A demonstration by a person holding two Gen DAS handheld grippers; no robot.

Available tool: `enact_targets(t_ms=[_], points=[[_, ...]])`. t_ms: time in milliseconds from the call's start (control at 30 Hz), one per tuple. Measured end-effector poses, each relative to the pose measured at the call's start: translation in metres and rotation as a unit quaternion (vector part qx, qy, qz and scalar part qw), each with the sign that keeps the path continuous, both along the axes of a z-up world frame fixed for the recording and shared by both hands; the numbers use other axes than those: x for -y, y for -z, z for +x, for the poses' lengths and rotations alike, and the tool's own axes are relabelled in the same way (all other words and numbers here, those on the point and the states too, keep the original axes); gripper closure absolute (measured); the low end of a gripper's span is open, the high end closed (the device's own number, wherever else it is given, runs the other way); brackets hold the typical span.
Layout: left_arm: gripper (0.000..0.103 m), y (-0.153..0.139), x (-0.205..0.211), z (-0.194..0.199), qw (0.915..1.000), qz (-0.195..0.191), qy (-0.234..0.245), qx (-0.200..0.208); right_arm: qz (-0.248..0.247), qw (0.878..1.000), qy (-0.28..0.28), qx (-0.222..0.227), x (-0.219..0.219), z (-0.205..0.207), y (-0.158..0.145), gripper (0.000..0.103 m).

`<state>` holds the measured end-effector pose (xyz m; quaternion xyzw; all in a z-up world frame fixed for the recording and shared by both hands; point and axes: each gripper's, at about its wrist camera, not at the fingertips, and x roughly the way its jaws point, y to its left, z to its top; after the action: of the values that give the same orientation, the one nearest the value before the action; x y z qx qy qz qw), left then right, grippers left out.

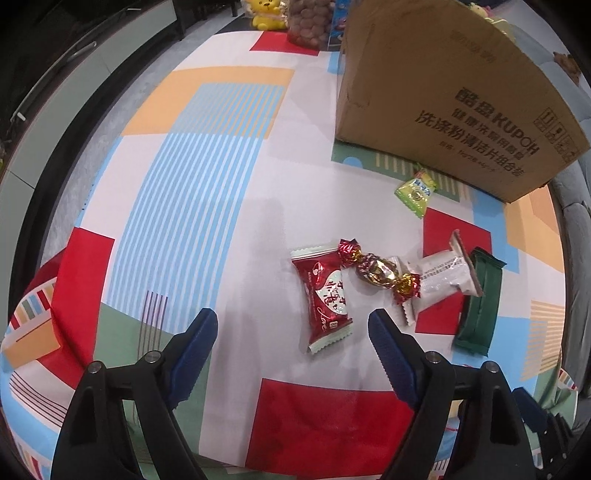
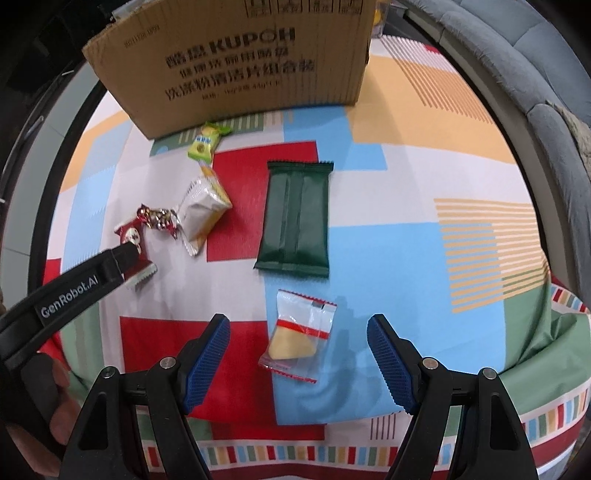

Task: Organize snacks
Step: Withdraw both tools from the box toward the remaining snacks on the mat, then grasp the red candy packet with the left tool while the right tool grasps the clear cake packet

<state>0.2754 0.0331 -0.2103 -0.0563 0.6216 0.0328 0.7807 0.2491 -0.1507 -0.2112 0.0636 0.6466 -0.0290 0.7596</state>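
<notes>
While both tools gape empty, left tool [image 1: 291, 328] hovers over red packet [image 1: 325, 295], right tool [image 2: 297, 332] over clear packet [image 2: 299, 332].

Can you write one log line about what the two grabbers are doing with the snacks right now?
left gripper: open, over red candy packet | right gripper: open, over clear-wrapped yellow snack | cardboard box: behind snacks | nothing held

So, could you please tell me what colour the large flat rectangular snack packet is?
Dark green, plain with crimped ends; the right wrist view shows it best.

A patterned tablecloth [image 1: 229, 155], a grey sofa [image 2: 517, 55], and what looks like a yellow toy [image 1: 264, 14]
</notes>
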Motion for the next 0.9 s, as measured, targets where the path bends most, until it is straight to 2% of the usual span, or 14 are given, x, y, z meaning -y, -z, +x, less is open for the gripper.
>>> enact_targets(t_ms=[267, 533, 767, 900], points=[[0.022, 0.01, -0.002, 0.006, 1.0, 0.001, -0.006, -0.007, 0.009, 1.0, 0.01, -0.024, 0.0, 0.002, 0.02, 0.026], [0.03, 0.024, -0.004, 0.016, 0.9998, -0.004, -0.005, -0.017, 0.01, 0.999, 0.01, -0.032, -0.006, 0.008, 0.033, 0.026], [0.034, 0.029, 0.003, 0.026, 0.9999, 0.003, -0.003, -0.009, 0.014, 0.999, 0.012, -0.043, -0.011, 0.016, 0.044, 0.026], [0.04, 0.03, 0.004, 0.028, 0.9999, 0.012, 0.001, -0.002, 0.018, 0.999, 0.014, -0.046, -0.008, 0.017, 0.049, 0.027]])
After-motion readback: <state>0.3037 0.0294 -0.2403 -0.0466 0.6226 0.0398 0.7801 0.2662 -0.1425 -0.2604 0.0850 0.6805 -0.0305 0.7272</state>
